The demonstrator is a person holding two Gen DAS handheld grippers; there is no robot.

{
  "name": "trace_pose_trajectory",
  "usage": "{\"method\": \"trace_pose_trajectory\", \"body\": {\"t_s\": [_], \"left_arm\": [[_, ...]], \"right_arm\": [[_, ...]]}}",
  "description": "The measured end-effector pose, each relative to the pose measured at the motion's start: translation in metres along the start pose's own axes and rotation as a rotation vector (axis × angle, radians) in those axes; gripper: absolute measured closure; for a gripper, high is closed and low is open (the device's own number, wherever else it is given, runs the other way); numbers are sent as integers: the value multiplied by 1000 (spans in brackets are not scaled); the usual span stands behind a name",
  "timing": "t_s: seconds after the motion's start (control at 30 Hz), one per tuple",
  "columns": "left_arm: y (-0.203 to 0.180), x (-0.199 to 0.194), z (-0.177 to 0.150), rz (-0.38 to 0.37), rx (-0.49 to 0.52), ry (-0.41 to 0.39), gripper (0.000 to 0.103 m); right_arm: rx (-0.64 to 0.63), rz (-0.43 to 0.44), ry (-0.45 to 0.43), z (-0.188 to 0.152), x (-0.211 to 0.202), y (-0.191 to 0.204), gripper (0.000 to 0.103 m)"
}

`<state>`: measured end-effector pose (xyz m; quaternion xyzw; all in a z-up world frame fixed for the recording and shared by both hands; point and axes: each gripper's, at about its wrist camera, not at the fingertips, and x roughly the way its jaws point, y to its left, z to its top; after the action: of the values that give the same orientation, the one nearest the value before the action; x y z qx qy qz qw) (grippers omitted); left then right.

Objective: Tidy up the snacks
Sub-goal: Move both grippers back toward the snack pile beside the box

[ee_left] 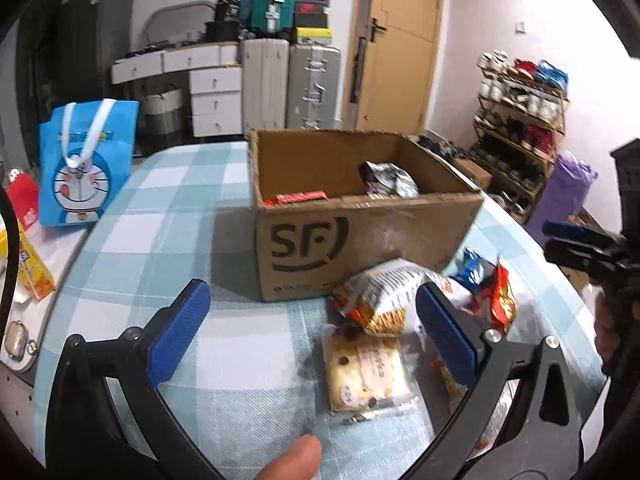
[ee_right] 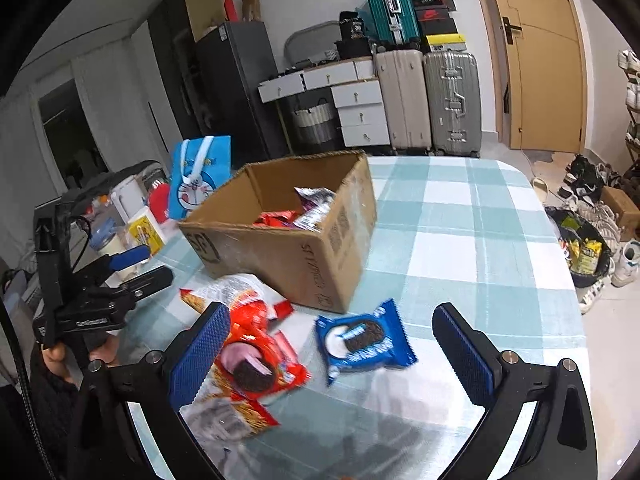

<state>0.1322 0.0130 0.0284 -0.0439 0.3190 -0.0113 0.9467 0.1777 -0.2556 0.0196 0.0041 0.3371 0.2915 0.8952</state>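
Inspecting left wrist view first: our left gripper (ee_left: 312, 336) stands wide open, nothing between its blue pads (ee_left: 180, 332), hovering low over the checked tablecloth (ee_left: 168, 216). Below and ahead lies a clear-wrapped biscuit pack (ee_left: 366, 372), w/ a noodle-snack bag (ee_left: 384, 300) just beyond, touching or nearly touching the cardboard box (ee_left: 360, 236). Box sits open-topped, flaps gone or folded, presumably so snacks drop straight in; a red pack (ee_left: 296, 199) and a silver-purple pouch (ee_left: 390, 180) already lie inside. Right gripper (ee_left: 576, 240) shows at frame edge; its jaw state can't be read from here.

Right wrist view: our right gripper (ee_right: 332, 344) is likewise fully spread and empty. Between its fingers lies a blue Oreo pack (ee_right: 364, 340), flat on the cloth, apart from the box; a red Oreo pack (ee_right: 256, 360) sits by the left finger, overlapping other wrappers. Left gripper (ee_right: 132, 264) visible at far left, held low nr the box corner.

Assessment: loose snacks remain clustered at the box's near corner, close enough for short transfers. We judge task partly done; blue pack looks the likely next pick, approx. centred in the right tool's opening.
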Motion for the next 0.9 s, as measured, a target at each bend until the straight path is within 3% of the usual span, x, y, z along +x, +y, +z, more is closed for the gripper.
{"method": "trace_pose_trajectory", "body": {"t_s": [0.13, 0.47, 0.63, 0.73, 0.9], "left_arm": [[-7, 6, -6, 8, 69, 28, 1], [-8, 30, -18, 46, 106, 124, 1], [-9, 37, -22, -7, 104, 157, 1], [-11, 45, -27, -29, 107, 219, 1], [-15, 57, -33, -33, 116, 255, 1]], "right_arm": [[-14, -51, 32, -3, 6, -8, 0], [-16, -137, 118, -15, 36, -20, 0], [-26, -147, 142, -18, 46, -22, 0], [-28, -152, 153, -20, 51, -22, 0], [-1, -178, 174, -21, 59, -28, 0]]}}
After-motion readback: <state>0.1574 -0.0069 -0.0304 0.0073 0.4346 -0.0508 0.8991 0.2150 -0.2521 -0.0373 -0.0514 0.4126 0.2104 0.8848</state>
